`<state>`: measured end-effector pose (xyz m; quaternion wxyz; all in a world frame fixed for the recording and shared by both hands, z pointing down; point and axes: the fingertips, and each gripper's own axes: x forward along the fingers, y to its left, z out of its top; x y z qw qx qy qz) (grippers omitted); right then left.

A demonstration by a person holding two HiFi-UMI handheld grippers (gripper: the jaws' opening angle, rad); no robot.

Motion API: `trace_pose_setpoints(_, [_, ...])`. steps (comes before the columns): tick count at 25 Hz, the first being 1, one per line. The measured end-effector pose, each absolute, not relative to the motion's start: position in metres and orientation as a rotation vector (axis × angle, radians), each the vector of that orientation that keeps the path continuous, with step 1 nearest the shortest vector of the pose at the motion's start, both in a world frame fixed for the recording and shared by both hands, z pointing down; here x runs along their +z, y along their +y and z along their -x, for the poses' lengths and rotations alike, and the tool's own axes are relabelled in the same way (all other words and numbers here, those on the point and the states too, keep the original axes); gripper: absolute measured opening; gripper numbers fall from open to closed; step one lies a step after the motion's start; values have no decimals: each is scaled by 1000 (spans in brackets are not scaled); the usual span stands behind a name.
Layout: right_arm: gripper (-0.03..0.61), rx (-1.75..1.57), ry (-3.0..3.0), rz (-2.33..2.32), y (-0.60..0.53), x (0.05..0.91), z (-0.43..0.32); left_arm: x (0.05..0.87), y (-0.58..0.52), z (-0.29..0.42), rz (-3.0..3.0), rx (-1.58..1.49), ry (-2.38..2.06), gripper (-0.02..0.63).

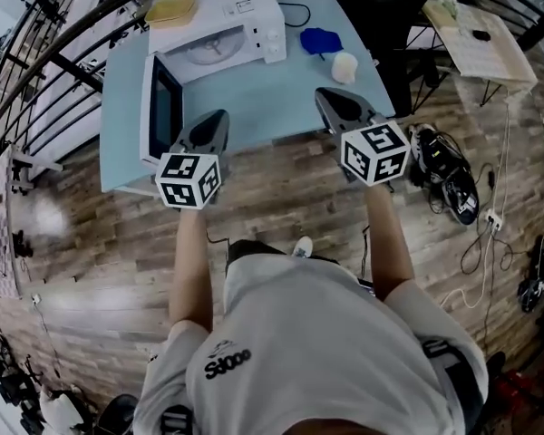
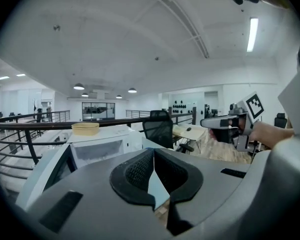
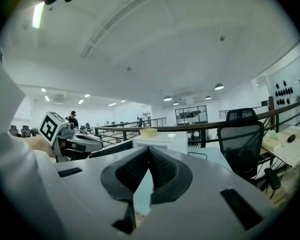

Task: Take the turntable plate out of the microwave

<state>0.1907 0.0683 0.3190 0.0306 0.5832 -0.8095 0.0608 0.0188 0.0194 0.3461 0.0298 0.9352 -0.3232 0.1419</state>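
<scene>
Blue table [image 1: 254, 98] holds the open microwave [image 1: 245, 9], turntable plate [image 1: 208, 51] flat inside; left gripper [image 1: 218, 116] and right gripper [image 1: 326, 95] jaws closed, empty.

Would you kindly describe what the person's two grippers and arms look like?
Both the left gripper and right gripper are grey, tapered shells with black ribbed pads. Each carries a white cube printed with black square markers. The person wears a grey short-sleeved T-shirt, forearms bare.
</scene>
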Motion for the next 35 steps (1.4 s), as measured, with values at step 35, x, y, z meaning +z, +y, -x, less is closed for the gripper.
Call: trace_pose_setpoints(35, [6, 336, -2583, -1470, -261, 375, -95, 420, -270, -1, -2568, 282, -999, 18])
